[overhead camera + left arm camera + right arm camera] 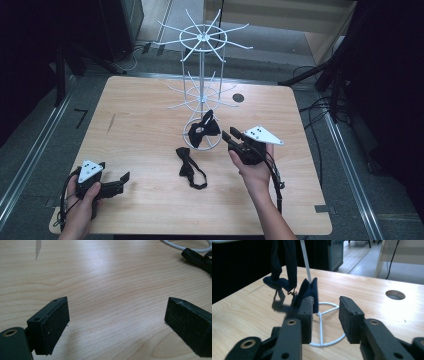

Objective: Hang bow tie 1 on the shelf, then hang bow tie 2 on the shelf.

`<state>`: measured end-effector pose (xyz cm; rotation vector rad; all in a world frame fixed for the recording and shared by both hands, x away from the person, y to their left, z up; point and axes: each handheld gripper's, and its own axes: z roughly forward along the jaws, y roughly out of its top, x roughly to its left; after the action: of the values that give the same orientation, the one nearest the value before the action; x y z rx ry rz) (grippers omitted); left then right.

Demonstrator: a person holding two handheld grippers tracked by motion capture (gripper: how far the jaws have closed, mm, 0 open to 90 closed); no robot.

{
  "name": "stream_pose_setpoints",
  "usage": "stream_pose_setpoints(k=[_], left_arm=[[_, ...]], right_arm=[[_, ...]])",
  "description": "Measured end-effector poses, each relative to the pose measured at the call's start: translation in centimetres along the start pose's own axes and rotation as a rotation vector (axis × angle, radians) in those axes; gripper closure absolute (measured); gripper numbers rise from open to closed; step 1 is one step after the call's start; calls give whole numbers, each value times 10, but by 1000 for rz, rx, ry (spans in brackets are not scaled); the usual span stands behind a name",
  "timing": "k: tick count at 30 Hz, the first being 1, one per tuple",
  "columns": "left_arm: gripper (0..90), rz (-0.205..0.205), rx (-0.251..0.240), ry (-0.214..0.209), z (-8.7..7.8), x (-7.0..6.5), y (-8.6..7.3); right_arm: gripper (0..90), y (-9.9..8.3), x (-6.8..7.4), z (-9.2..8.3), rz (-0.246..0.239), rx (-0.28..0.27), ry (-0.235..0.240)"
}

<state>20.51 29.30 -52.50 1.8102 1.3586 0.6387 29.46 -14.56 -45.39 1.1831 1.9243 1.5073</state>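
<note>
A black bow tie [204, 129] hangs by its strap from a low hook of the white wire rack [200, 60], just above the rack's ring base. A second black bow tie [187, 167] lies flat on the table in front of the rack. My right gripper [229, 136] points at the hanging tie from the right. In the right gripper view, this gripper [325, 302] stands open; the tie [308, 288] touches the outer side of one jaw and nothing sits between the pads. My left gripper [123, 179] rests open at the front left, its pads [56, 325] wide apart over bare wood.
The wooden table [140, 115] has a round cable hole [238, 98] behind the rack on the right. The rack's ring base [329, 340] lies just beyond the right jaws. Dark stands and cables surround the table on the floor.
</note>
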Motion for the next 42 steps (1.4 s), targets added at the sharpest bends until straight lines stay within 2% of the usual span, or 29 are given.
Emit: stream_pose_setpoints(k=[6,13,20,26,35,42], left_arm=[[62,4,1,-3,0,0,0],[62,6,-1,-4,0,0,0],[62,8,0,-2,-1,-1,0],[62,4,-1,-5,-1,-1,-1],[62,8,4,-4,-1,-1,0],[62,9,5,-5,-1,-1,0]], right_arm=[[489,-8,0,-1,-3,54,20],[395,-16,4,-1,-12,95,9],[357,-23,13,1,-31,132,17],[338,-34,24,4,-44,184,45],[340,-53,44,11,-66,245,80],[349,-58,52,16,-71,267,96]])
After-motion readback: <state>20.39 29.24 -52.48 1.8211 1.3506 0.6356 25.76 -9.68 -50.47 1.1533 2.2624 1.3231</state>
